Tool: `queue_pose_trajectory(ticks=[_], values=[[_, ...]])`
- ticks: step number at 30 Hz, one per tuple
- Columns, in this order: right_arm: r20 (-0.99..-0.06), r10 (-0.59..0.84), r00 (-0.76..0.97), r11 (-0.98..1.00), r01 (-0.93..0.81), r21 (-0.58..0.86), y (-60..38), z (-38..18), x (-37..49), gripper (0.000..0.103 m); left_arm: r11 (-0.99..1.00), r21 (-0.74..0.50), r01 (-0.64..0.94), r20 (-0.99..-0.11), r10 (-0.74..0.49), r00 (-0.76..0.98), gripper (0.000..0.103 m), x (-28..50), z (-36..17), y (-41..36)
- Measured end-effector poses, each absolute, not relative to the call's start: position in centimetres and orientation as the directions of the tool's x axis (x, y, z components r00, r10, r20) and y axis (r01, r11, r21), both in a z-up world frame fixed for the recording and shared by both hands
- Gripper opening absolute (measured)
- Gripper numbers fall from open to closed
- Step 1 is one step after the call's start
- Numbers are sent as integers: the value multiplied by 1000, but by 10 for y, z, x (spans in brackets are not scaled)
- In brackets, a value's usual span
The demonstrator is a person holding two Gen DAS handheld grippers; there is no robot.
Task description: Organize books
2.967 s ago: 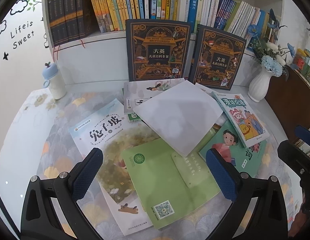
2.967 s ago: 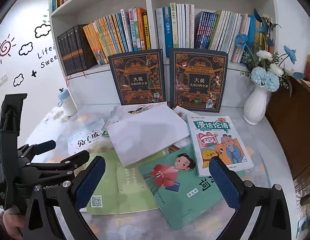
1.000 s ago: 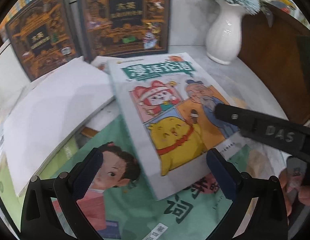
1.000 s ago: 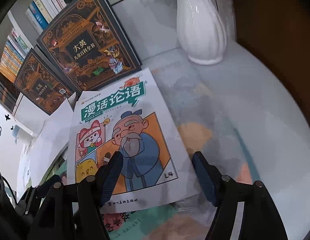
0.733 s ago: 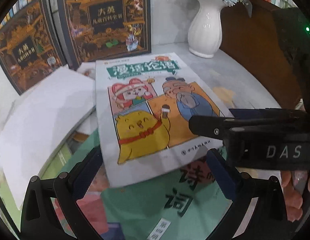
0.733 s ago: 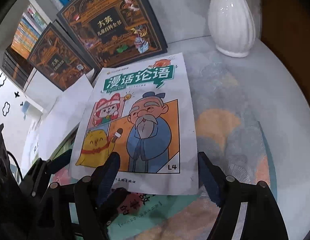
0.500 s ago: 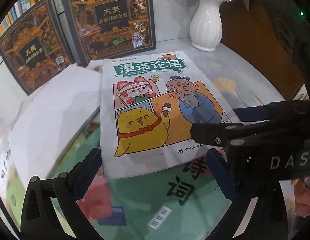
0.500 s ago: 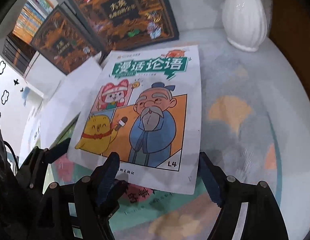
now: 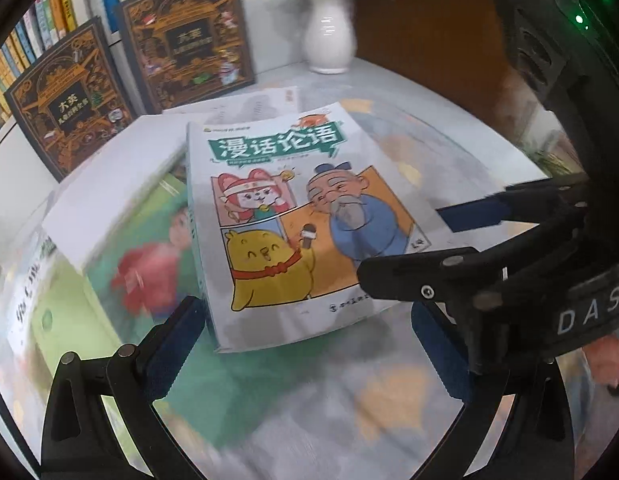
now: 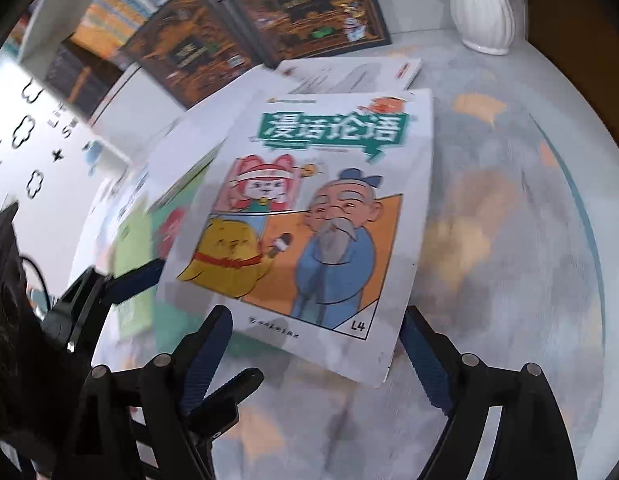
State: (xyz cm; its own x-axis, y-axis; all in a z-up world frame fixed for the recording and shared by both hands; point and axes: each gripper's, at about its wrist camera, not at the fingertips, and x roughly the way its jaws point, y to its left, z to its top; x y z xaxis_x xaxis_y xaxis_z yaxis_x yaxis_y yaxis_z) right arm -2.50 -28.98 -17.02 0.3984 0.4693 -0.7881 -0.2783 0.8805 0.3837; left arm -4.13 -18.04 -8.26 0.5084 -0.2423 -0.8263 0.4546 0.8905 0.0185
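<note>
A cartoon-cover book point(image 9: 293, 216) with a green title banner is tilted up off the table, above a green book with a red-dressed girl point(image 9: 149, 272). It also shows in the right wrist view point(image 10: 309, 224). My left gripper point(image 9: 309, 344) is open, its pads at the book's near corners. My right gripper point(image 10: 315, 352) is open, its fingers straddling the book's near edge; its fingers point(image 9: 421, 276) reach over the book's right corner in the left wrist view.
A white book point(image 9: 121, 172) and other loose books lie to the left. Two dark ornate books point(image 9: 189, 36) lean against the shelf at the back. A white vase point(image 9: 329, 36) with flowers stands at the back right beside a brown cabinet point(image 9: 429, 40).
The cartoon book has lifted and shifted over the green book. Both grippers have moved closer to its near edge, and the view has swung left.
</note>
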Motion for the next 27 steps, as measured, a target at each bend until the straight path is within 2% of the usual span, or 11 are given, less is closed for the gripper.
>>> queue_pose_trajectory(ticks=[3, 6, 7, 8, 10, 11, 15, 17, 20, 23, 27], values=[[-796, 495, 347, 856, -353, 378, -289, -178, -58, 85, 865, -24, 501, -834, -294, 467, 102, -74, -88, -166], [-754, 548, 363, 835, -297, 464, -313, -190, -53, 85, 884, -45, 464, -808, -306, 503, 102, -76, -99, -146], [-732, 572, 371, 820, -249, 515, -323, -198, -45, 85, 901, -61, 430, -812, -295, 503, 93, -68, -107, -138], [-703, 608, 370, 791, -208, 575, -332, -209, -34, 83, 911, -82, 404, -822, -291, 490, 75, -60, -116, -132], [-630, 657, 414, 746, -234, 624, -338, -211, -28, 82, 934, -120, 337, -856, -270, 441, 59, -41, -137, -122], [-616, 665, 422, 737, -241, 631, -338, -214, -25, 82, 941, -120, 317, -851, -262, 455, 55, -36, -141, -120], [-649, 611, 453, 786, -249, 567, -330, -211, -25, 71, 955, -80, 284, -839, -219, 497, 55, -35, -151, -125], [-667, 581, 466, 809, -245, 534, -323, -207, -28, 71, 954, -82, 289, -839, -222, 496, 54, -39, -152, -130], [-710, 525, 469, 851, -269, 451, -309, -203, -37, 74, 946, -72, 316, -843, -227, 487, 60, -46, -154, -139], [-707, 539, 458, 842, -287, 456, -305, -204, -53, 76, 945, -41, 324, -852, -203, 483, 60, -66, -155, -137], [-707, 593, 385, 801, -376, 467, -285, -207, -79, 76, 938, -127, 323, -868, -263, 422, 60, -101, -153, -109]])
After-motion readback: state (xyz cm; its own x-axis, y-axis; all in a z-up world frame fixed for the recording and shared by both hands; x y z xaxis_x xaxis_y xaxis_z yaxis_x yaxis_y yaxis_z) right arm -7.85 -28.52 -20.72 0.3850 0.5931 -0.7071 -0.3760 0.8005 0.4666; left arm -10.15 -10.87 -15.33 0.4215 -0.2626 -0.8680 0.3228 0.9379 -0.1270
